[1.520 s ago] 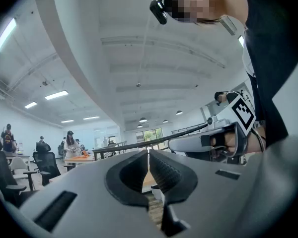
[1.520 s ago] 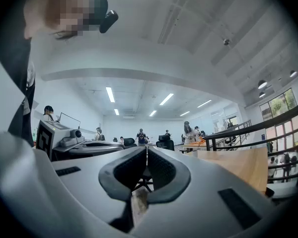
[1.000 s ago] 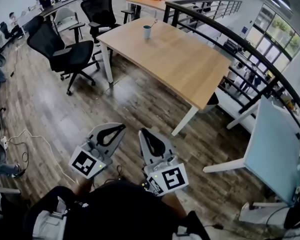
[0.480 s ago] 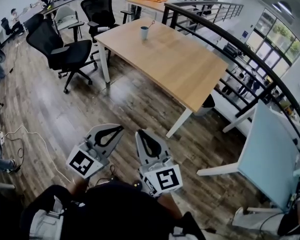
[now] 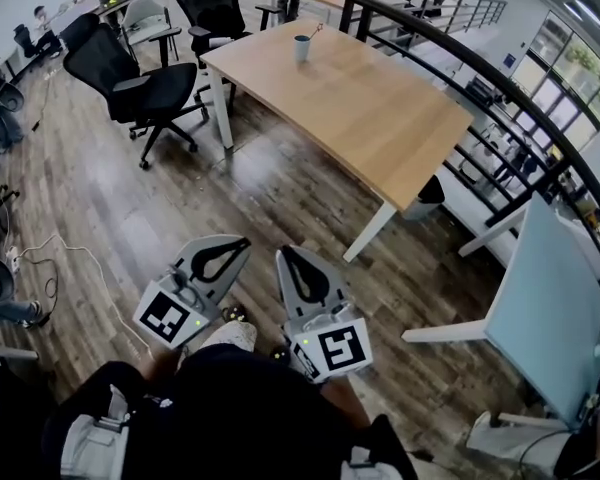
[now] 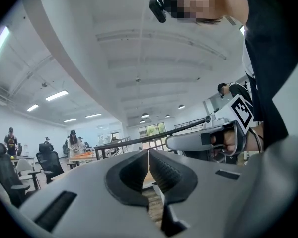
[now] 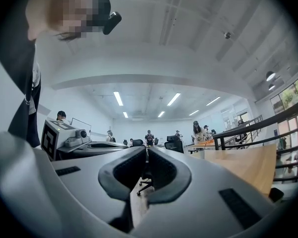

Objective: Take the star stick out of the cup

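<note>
A small grey-blue cup point(image 5: 301, 48) stands near the far end of a long wooden table point(image 5: 380, 118), with a thin stick point(image 5: 315, 31) leaning out of it to the right. Its star end is too small to make out. Both grippers hang low in front of the person's body, over the wood floor and far short of the table. The left gripper point(image 5: 244, 241) point(image 6: 148, 153) is shut with nothing between its jaws. Close beside it, the right gripper point(image 5: 283, 255) point(image 7: 147, 150) is also shut and holds nothing.
Black office chairs point(image 5: 130, 83) stand left of the table. A black railing point(image 5: 500, 93) curves along its right side. A pale blue panel on white legs point(image 5: 550, 298) sits at the right. Cables point(image 5: 70, 258) trail on the floor at left. People work at far desks point(image 7: 198, 130).
The head view has shifted a little, so the table and cup sit slightly further right and higher. Both grippers stay shut, side by side, in nearly the same place.
</note>
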Demonstrator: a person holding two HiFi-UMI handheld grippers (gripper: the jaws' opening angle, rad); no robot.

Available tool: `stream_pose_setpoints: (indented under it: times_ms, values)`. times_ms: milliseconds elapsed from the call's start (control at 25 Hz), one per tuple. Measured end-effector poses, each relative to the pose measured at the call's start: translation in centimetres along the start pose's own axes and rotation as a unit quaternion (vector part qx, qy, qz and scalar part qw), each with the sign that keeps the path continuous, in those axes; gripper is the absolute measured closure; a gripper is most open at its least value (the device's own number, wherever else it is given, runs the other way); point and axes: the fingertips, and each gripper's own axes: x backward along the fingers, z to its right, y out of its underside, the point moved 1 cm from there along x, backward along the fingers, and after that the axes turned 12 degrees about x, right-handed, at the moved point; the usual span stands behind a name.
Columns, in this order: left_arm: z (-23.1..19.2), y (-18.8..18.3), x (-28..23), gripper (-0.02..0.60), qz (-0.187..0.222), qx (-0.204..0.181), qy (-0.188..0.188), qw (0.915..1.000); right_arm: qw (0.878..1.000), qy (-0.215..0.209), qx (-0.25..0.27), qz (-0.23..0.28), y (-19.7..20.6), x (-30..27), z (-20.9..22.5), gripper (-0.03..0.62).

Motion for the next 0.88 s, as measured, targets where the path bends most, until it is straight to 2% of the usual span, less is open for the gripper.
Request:
stream_pose_setpoints:
  times_ms: [360,640,880]
  values:
    - [-2.7,-0.7,-3.4,0.559,0.018,-0.002,0.022,0.9996,0.999,0.031,0.012,-0.002,0.1,-1.9,3.2,0.568]
    - [-6.9,-0.7,-6.7,0.558,0.029,0.003,0.04,0.9988,0.998,0.053,0.017,-0.003,0.9,-5.9,6.0,0.568]
    - [-11.0,-1.1,-9.2,0.558,0.03,0.007,0.052,0.9982,0.998,0.054,0.027,-0.02,1.9,-10.0,7.9,0.568]
